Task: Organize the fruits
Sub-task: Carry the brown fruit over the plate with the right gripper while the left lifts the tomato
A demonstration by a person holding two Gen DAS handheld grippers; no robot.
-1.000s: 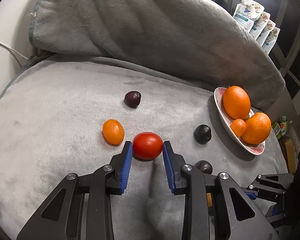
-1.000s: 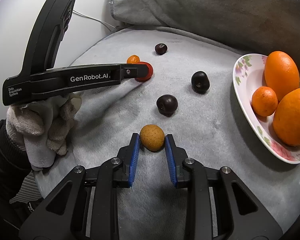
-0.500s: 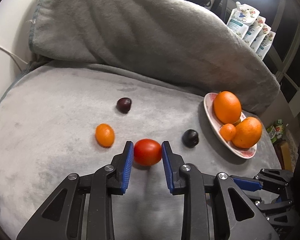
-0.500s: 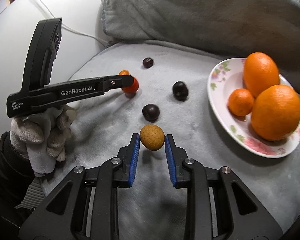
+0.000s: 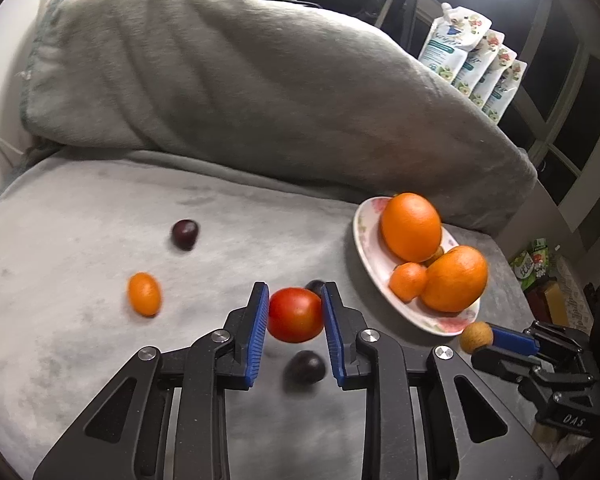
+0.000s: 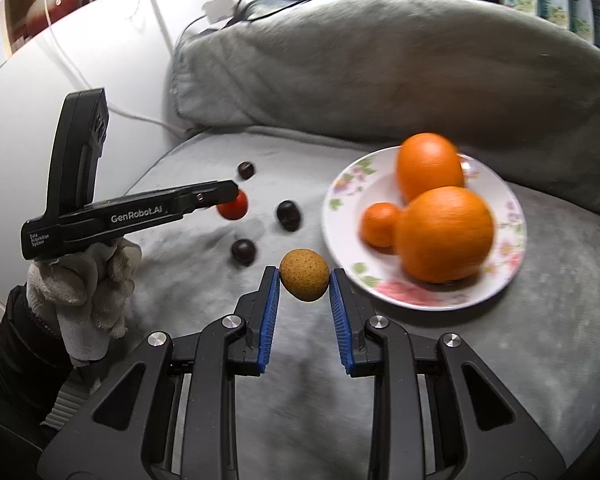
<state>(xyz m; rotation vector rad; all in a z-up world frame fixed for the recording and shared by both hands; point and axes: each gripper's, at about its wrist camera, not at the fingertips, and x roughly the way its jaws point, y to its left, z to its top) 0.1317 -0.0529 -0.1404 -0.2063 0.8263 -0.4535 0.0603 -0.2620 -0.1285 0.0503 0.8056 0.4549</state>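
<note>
My left gripper (image 5: 295, 312) is shut on a red tomato (image 5: 295, 314) and holds it above the grey cushion; it also shows in the right wrist view (image 6: 232, 205). My right gripper (image 6: 304, 276) is shut on a small tan round fruit (image 6: 304, 275), held in the air just left of the floral plate (image 6: 512, 216). The plate (image 5: 366, 248) holds two large oranges (image 5: 410, 226) (image 5: 454, 279) and a small tangerine (image 5: 407, 281). A small orange fruit (image 5: 144, 293) and dark plums (image 5: 185, 233) (image 5: 308, 366) lie on the cushion.
A big grey pillow (image 5: 240, 80) rises behind the cushion seat (image 5: 60, 240). Pouches (image 5: 472, 56) stand on a shelf at the back right. A white wall with a cable (image 6: 80, 80) is on the left. A third plum (image 6: 288, 215) lies near the plate.
Both grippers have lifted their fruit off the cushion and moved toward the plate. The tomato now hangs above the plums; the tan fruit is close to the plate's left rim.
</note>
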